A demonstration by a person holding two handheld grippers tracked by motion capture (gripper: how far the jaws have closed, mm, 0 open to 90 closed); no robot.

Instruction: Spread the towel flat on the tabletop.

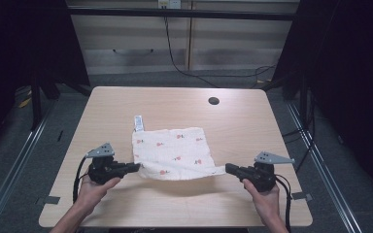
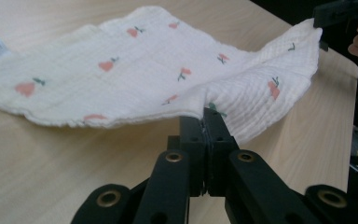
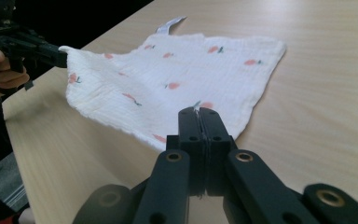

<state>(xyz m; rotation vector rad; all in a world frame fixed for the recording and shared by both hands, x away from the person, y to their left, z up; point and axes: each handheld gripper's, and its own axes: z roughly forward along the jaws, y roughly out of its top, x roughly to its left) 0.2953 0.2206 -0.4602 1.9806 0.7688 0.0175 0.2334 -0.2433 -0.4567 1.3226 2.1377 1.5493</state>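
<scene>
Your left gripper (image 1: 135, 167) has its jaws pressed together on the near left corner of a white cloth (image 1: 173, 152) printed with small red fruit. Your right gripper (image 1: 228, 168) pinches the near right corner the same way. Between the two grippers the cloth's near edge hangs lifted just off the wooden table (image 1: 243, 131), while its far half lies flat on the tabletop. A small white tag (image 1: 138, 123) sticks out from the cloth's far left corner. Beyond the cloth, a dark round hole (image 1: 213, 101) sits in the table.

White fruit-print cloth (image 1: 172, 151), near corners lifted, far edge flat on table (image 1: 252, 204).
</scene>
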